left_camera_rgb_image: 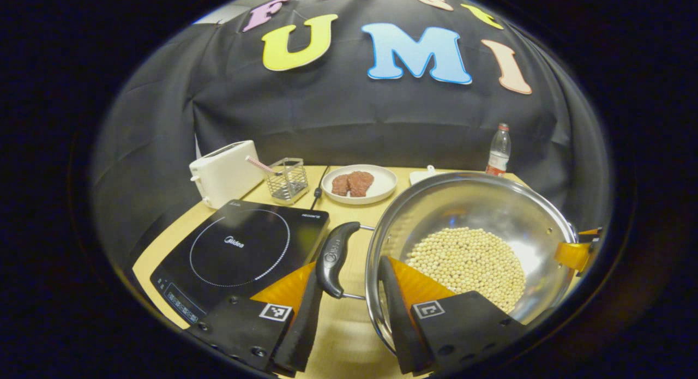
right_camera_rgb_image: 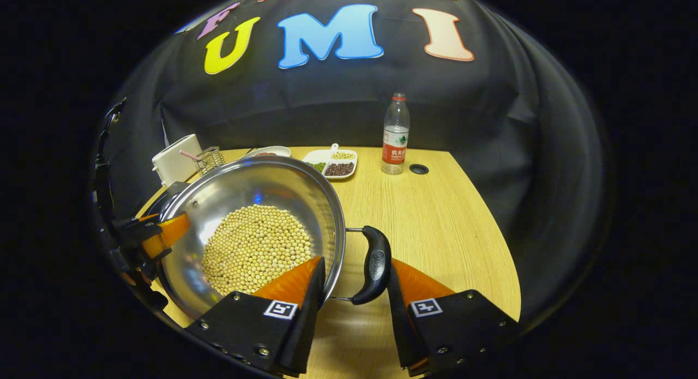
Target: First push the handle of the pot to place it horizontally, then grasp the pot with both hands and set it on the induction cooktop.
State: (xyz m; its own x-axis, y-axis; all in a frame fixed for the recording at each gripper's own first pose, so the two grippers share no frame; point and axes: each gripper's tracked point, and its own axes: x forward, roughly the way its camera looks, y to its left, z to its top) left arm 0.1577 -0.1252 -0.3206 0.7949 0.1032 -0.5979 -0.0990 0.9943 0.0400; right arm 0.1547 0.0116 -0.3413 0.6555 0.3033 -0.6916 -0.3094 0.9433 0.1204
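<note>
A steel pot (left_camera_rgb_image: 491, 204) holding soybeans (left_camera_rgb_image: 469, 262) stands just right of the black induction cooktop (left_camera_rgb_image: 240, 248). My left gripper (left_camera_rgb_image: 349, 267) straddles the pot's black left handle (left_camera_rgb_image: 334, 256), one finger outside the handle, the other inside the rim, both pressing. In the right gripper view the same pot (right_camera_rgb_image: 262, 188) sits at the left, and my right gripper (right_camera_rgb_image: 355, 263) clamps the right handle (right_camera_rgb_image: 375, 270) and rim the same way. Both handles lie level. Each gripper also appears at the pot's far rim in the other's view: right gripper (left_camera_rgb_image: 578, 254), left gripper (right_camera_rgb_image: 158, 234).
Behind the cooktop stand a white toaster (left_camera_rgb_image: 226, 172), a wire basket (left_camera_rgb_image: 287, 178) and a plate with meat (left_camera_rgb_image: 359, 184). A water bottle (right_camera_rgb_image: 395, 133) and a divided dish of beans (right_camera_rgb_image: 332, 163) stand at the back. The wooden table (right_camera_rgb_image: 436, 232) extends to the right.
</note>
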